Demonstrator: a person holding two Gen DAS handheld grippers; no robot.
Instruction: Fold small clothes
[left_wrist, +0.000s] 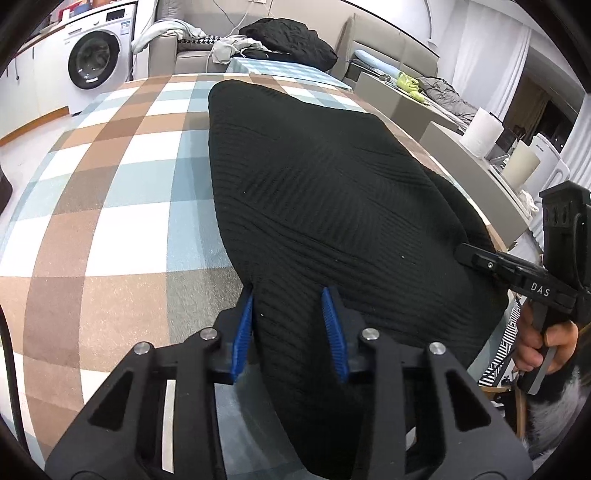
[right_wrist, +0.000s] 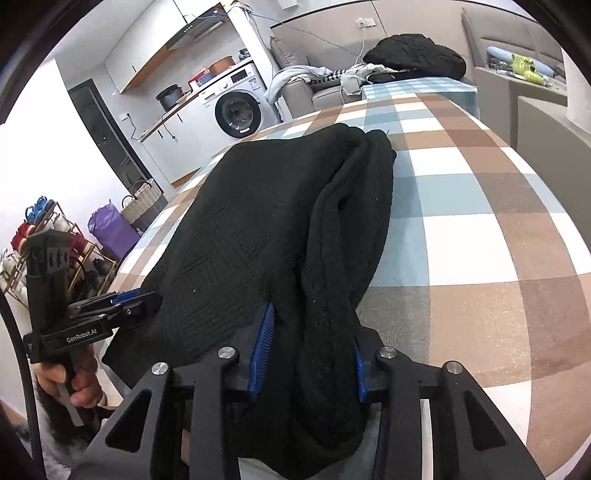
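While lying folded on the checked cloth | black knit garment is being gripped at its near edge | left gripper partly closed on it | right gripper likewise.

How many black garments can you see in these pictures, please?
2: a black knit garment on the checked table between both grippers' fingers, and a crumpled black garment beyond the table. Others may be hidden.

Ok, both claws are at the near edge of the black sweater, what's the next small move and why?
Probably lift the near edge and carry it toward the far end. The left claw and right claw each have black sweater fabric between their pads, and it lies lengthwise on the checked cloth, ready for a crosswise fold.
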